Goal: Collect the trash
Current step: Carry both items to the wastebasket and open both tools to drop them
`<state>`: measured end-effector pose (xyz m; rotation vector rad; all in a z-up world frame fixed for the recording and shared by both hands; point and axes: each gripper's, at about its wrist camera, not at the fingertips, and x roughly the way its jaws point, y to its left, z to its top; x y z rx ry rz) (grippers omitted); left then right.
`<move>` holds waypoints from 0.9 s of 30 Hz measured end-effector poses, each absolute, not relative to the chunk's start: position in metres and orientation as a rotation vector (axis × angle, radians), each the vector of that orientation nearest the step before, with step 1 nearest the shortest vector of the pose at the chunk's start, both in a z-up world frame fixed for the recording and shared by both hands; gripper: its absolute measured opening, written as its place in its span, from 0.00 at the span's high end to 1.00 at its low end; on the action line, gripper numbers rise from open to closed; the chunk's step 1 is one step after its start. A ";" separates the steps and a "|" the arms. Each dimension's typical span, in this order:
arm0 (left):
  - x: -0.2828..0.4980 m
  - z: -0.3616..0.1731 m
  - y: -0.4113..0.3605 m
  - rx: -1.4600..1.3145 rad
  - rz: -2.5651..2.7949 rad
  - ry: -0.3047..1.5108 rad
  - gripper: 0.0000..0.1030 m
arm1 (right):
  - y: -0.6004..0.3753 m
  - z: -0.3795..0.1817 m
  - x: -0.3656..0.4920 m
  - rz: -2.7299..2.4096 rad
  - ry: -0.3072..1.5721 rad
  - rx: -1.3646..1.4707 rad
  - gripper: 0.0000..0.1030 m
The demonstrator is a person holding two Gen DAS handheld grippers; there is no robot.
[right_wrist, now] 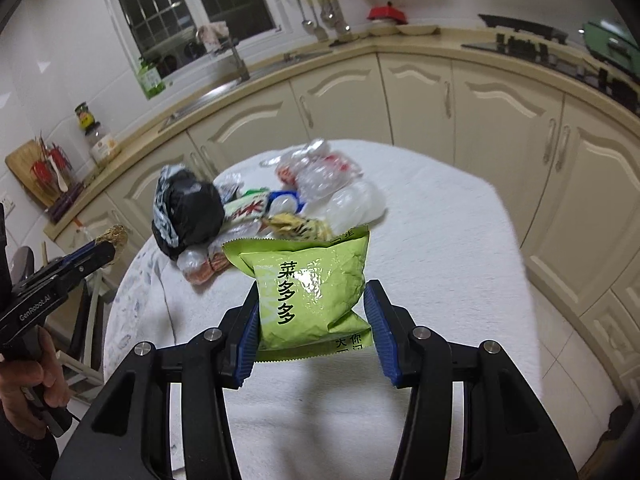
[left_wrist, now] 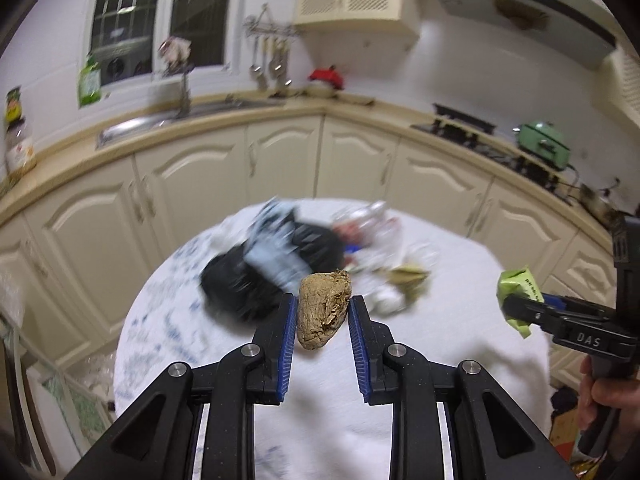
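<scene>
Both tongs loaded and lifted clear of the table (right_wrist: 460,240). Left tongs (left_wrist: 323,312) narrow, pinching a brown wad (left_wrist: 324,312) between the blue pads; wad's long axis runs along the fingers, far end poking past the tips. Right tongs (right_wrist: 310,312) clamped on a green packet (right_wrist: 312,292), mid width, pads pressing its two side edges; packet stands upright, long axis along the fingers, top half sticking out beyond the tips.

Key relation: the rest of the trash pile (right_wrist: 264,208) lies ahead of and below both tongs, on the far part of the table, well apart from either load. Black bag (right_wrist: 188,212) sits ahead-left of the right tongs and just beyond the left tips. My guess is the bag is the drop target; left tongs look nearer to it.

Hard to make out: left view is motion-blurred, pile items smear together. Can't tell if the bag is open. Packet hides the table right behind it. Table's near edge is cut off by the tongs.
</scene>
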<state>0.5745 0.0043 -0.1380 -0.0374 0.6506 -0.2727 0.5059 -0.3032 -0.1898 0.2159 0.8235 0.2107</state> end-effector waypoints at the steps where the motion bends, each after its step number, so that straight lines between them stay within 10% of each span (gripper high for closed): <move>1: 0.571 -0.133 -0.002 -0.033 -0.288 0.639 0.78 | -0.309 -0.185 0.503 0.199 0.811 0.220 0.52; 27: 0.531 -0.111 -0.228 0.072 -0.827 0.655 0.78 | -0.537 -0.176 0.381 -0.255 0.687 0.469 0.51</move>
